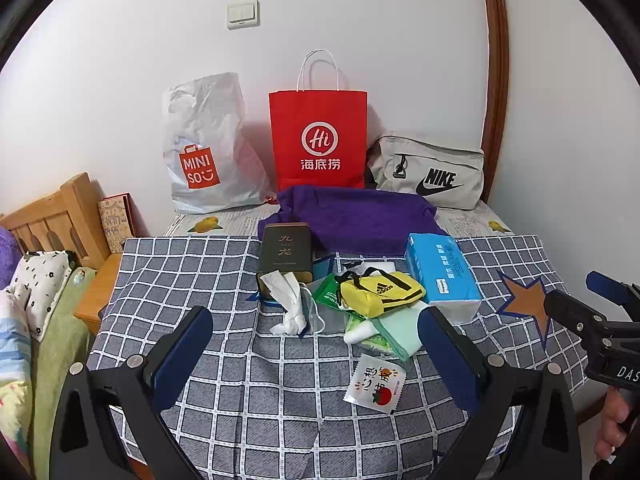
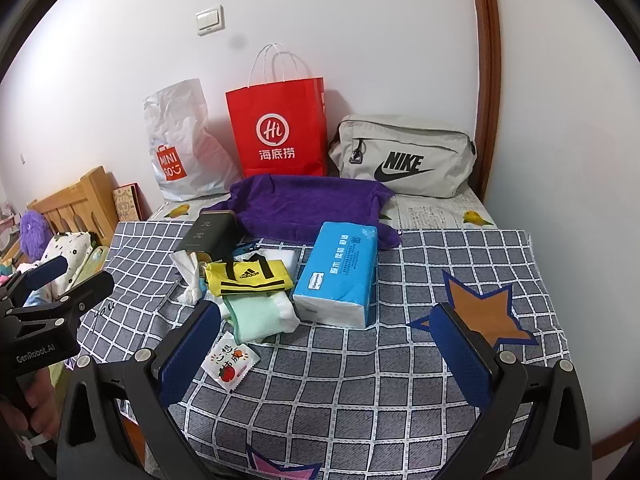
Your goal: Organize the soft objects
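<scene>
Soft things lie heaped on the checked cloth (image 1: 248, 400): a purple towel (image 1: 352, 216) (image 2: 304, 204), a blue tissue pack (image 1: 440, 272) (image 2: 340, 268), a yellow Adidas pouch (image 1: 380, 288) (image 2: 250, 276), a mint sock (image 1: 396, 332) (image 2: 256, 318), crumpled white tissue (image 1: 290, 300) (image 2: 188, 276) and a small sachet (image 1: 376, 384) (image 2: 229, 362). My left gripper (image 1: 316, 360) is open, just short of the heap and empty. My right gripper (image 2: 324, 354) is open over bare cloth, right of the sachet, empty.
A dark tin (image 1: 285, 252) lies by the tissue. At the back wall stand a Miniso plastic bag (image 1: 204, 148), a red paper bag (image 1: 318, 136) and a grey Nike bag (image 1: 428, 172). A wooden headboard (image 1: 56, 216) and bedding (image 1: 36, 300) are at left.
</scene>
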`<state>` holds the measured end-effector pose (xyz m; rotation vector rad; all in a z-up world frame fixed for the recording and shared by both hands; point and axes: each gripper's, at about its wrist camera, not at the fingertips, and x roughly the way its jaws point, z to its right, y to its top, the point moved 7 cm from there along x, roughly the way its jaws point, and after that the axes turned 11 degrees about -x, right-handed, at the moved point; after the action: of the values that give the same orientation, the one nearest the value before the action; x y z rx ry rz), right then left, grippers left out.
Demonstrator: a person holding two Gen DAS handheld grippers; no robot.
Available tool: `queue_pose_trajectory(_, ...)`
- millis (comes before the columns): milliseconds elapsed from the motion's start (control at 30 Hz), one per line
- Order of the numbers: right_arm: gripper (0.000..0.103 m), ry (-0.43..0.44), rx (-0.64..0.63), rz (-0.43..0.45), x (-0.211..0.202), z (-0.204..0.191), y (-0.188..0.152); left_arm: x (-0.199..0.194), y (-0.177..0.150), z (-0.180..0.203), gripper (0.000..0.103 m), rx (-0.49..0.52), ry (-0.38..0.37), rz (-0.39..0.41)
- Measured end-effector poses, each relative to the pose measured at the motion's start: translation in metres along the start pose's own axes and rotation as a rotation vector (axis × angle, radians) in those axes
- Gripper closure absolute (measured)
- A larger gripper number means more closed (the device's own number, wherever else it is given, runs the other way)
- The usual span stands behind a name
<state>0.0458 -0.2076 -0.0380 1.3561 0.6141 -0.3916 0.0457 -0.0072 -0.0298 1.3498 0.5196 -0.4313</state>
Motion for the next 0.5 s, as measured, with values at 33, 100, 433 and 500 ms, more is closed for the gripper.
queue_pose_trajectory(33,0.0,0.0,0.0,0.0,0.0001,0.0001,-0.0003,0.0001,0.0001,0.0,0.0,0.0,0.001,0.0)
queue_pose_trajectory(100,0.0,0.001,0.001,-0.002,0.0,-0.0001,-0.0006,0.0,-0.0001,0.0,0.0,0.0,0.0,-0.001)
queue_pose_trajectory(433,0.0,0.001,0.001,-0.003,-0.0003,0.0005,-0.0006,-0.0019,0.0025,0.0006,0.0,0.0,-0.006,0.008)
queue_pose_trajectory(500,0.0,0.003,0.002,-0.003,-0.0005,0.0001,-0.0004,-0.0021,0.0027,0.0007,0.0,0.001,-0.006,0.008)
